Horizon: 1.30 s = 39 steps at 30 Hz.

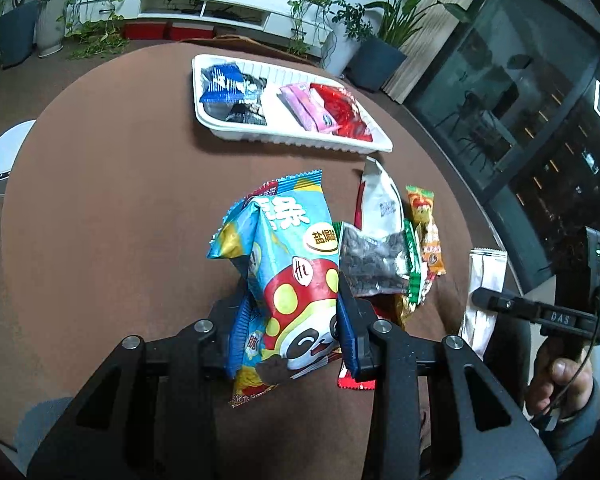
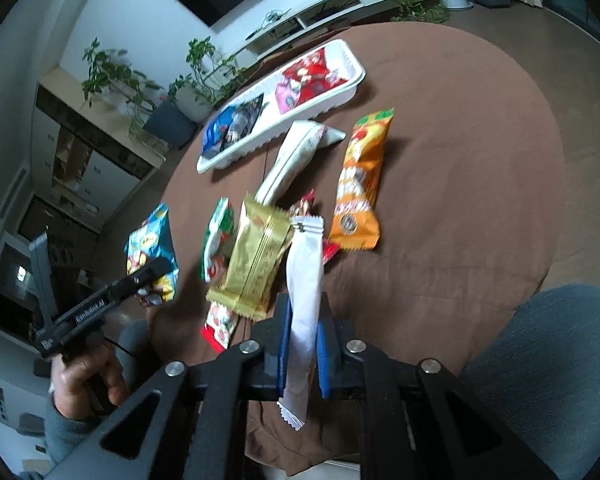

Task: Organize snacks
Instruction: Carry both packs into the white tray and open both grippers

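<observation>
My left gripper (image 1: 292,304) is shut on a blue snack bag (image 1: 284,248) printed with a panda and a red mushroom, held upright above the brown round table (image 1: 120,200). The right wrist view shows this bag (image 2: 152,248) at the left. My right gripper (image 2: 304,308) is shut on a slim white packet (image 2: 306,272), which hangs lengthwise between the blue pads; the same packet (image 1: 484,280) shows at the right of the left wrist view. The white tray (image 1: 300,142) at the far side holds blue, black, pink and red packets.
Loose snacks lie mid-table: a gold packet (image 2: 256,264), an orange bag (image 2: 360,196), a white bag (image 2: 292,156), a green-and-red packet (image 2: 218,240) and a clear seed packet (image 1: 374,264). A hand (image 2: 84,376) grips the left tool. Potted plants and a glass cabinet stand beyond the table.
</observation>
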### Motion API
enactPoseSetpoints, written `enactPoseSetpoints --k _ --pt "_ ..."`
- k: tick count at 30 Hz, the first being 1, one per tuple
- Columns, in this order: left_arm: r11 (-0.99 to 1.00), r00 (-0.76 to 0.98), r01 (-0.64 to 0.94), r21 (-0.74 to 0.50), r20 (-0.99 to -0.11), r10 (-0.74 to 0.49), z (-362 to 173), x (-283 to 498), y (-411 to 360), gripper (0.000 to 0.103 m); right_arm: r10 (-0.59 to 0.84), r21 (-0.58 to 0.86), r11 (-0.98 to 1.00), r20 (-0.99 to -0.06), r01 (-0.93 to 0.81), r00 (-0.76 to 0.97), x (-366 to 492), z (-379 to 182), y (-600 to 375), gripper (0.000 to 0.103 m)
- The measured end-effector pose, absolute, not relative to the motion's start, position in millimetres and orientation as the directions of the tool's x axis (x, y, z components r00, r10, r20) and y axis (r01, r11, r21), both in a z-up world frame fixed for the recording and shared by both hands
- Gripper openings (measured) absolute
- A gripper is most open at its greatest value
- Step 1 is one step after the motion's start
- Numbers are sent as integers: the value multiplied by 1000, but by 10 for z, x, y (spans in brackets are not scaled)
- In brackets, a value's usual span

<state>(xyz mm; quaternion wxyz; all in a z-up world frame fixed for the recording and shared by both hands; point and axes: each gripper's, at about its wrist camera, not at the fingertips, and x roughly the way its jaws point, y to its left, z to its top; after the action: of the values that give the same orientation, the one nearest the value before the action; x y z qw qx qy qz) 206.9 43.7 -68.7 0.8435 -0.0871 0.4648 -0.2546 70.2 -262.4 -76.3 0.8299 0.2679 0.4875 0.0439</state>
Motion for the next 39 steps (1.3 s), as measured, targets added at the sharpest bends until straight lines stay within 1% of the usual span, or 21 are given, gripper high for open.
enactPoseSetpoints --k 6,14,17,22,27,30,36,39 --pt "844 462 347 -408 -709 -533 -492 2243 521 35 319 516 824 -764 233 561 829 -629 -3024 12" --pt "844 528 366 -391 -660 -535 15 2829 537 35 198 470 843 -721 260 664 1325 -41 -3695 12" --pt "844 539 383 -376 -651 -535 191 3123 424 35 192 461 856 -702 233 686 1669 158 -3772 12" --pt "845 519 413 -340 -674 -526 300 3615 89 35 257 438 891 -699 116 667 2434 350 -3458 12" --pt "857 475 425 -291 -734 -485 99 4016 -286 35 317 395 919 -742 3 590 3137 246 -2938 12" --pt "870 459 430 -240 -772 -440 -83 4208 -493 35 306 331 942 -795 -48 523 3496 30 -2642 12" --pt "879 436 446 -167 -818 -376 -413 4450 -742 35 275 279 959 -857 -57 436 3859 -409 -2475 12" --pt "883 422 441 -161 -831 -363 -579 4512 -772 35 257 255 965 -877 -60 407 3946 -560 -2458 12"
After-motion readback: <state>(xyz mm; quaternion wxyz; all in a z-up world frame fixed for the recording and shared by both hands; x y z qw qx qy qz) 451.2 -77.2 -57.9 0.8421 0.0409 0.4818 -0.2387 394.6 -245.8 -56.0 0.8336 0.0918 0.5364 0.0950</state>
